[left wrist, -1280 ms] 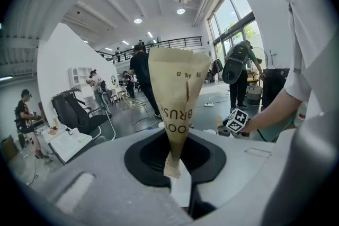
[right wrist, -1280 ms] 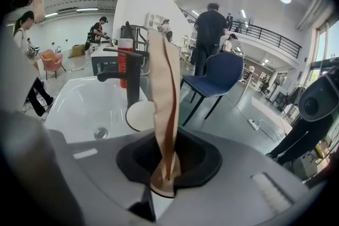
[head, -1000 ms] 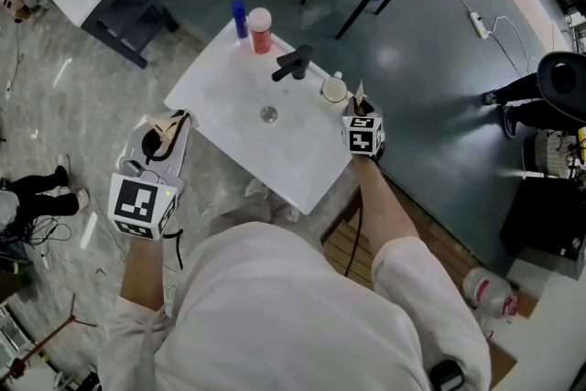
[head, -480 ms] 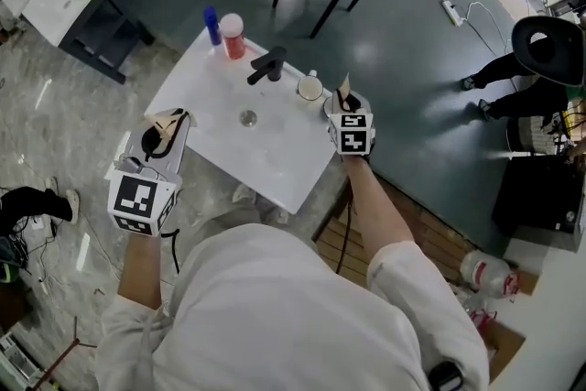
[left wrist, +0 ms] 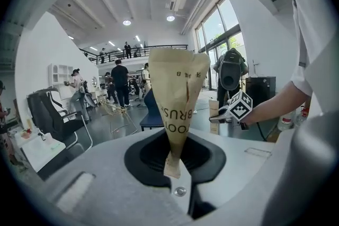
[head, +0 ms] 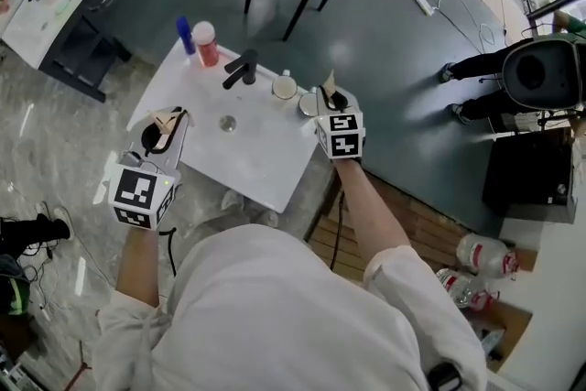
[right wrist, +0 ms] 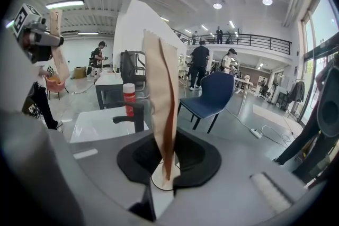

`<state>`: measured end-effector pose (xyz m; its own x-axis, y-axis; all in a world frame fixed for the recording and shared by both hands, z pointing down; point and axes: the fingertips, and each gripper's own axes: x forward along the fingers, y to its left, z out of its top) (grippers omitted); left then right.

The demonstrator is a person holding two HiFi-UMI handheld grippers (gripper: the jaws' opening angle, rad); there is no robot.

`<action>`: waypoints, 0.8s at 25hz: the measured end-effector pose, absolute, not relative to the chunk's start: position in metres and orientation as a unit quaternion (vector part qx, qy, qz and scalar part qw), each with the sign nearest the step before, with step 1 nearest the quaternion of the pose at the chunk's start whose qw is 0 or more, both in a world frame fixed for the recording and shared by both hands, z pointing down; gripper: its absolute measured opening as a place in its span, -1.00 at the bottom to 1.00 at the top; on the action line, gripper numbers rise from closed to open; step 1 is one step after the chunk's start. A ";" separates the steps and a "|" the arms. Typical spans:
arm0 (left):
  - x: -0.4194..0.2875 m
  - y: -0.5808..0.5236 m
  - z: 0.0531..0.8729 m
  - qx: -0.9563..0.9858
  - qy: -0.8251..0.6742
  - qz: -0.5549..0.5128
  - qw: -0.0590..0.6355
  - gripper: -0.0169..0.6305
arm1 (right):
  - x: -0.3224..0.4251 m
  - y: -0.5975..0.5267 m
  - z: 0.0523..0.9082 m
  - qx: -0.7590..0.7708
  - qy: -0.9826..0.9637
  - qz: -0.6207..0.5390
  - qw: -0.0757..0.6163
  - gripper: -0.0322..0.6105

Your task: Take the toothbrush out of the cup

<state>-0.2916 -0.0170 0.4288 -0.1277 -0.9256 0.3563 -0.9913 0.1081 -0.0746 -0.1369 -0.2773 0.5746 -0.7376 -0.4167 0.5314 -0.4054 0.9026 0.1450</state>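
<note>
The toothbrush [right wrist: 161,108], wrapped in a tan paper sleeve, is standing upright in the right gripper [right wrist: 164,162], whose jaws are clamping its lower end. The cup [head: 309,104] is sitting just below those jaws, at the 3 o'clock corner of the white table [head: 265,162]. The sleeve's bottom edge is showing right over the cup's rim. The lift is looking nearly done, though I cannot tell whether the end is fully clear.

To do this well, the person is best off drawing the brush straight up along the cup's axis. Held vertical, the sleeve should not drag on the rim and tip what looks like a light cup. The paper is thin and likely slippery, so the pinch should be firm and low. Any sideways move is better left until the end is plainly above the rim, and it should be steered away from the second cup [head: 285,87] at 10 o'clock and the faucet [head: 241,69] beyond it.

The right forearm [head: 362,206] is reaching from the body at 6 o'clock toward 12, with the gripper tilting slightly downward. The left gripper [left wrist: 172,166] is hanging off the table's 8 o'clock edge, clenched on a second paper packet [left wrist: 177,98] with toothbrush lettering. It is taking no part in the lift.
</note>
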 end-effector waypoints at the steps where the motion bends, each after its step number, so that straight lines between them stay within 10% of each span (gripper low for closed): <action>1: -0.290 -0.019 0.429 0.654 -0.734 0.148 0.110 -0.84 | -0.135 -0.276 0.569 0.221 -0.933 -0.011 0.284 -0.79; 20: -0.244 -0.068 0.426 0.714 -0.680 0.138 0.096 -0.84 | -0.084 -0.240 0.479 0.234 -0.946 -0.010 0.222 -0.78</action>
